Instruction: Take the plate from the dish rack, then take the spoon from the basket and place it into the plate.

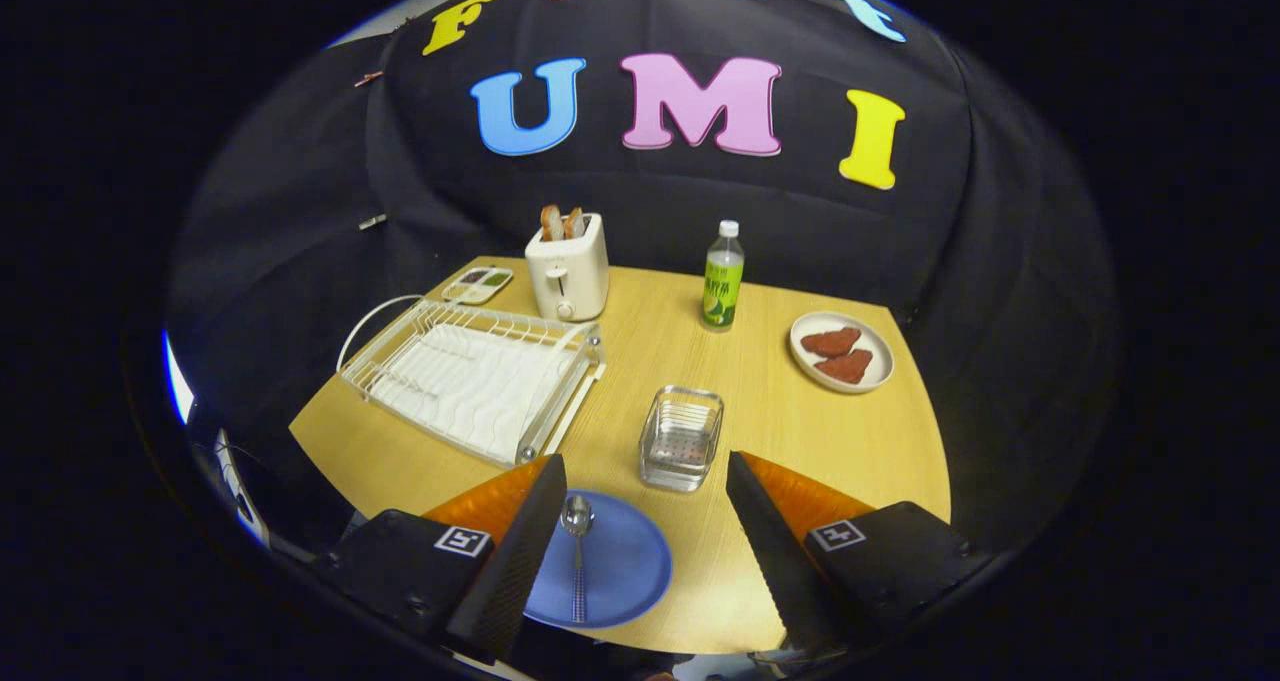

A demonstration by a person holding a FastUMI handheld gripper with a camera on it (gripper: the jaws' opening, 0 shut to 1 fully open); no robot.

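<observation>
While tongs (640,481) gape, spoon (577,551) lies on blue plate (625,571).

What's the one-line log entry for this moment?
hand-held gripper open, holding nothing | spoon on blue plate | basket beyond fingers | dish rack

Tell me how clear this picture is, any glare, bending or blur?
Gripper view: fisheye bending curves the table edge and tilts the toaster and bottle; light is even and shadows soft; small glints sit on the spoon bowl and the basket rim; the plate stays sharp, and the open claw fingers look a little soft.
</observation>
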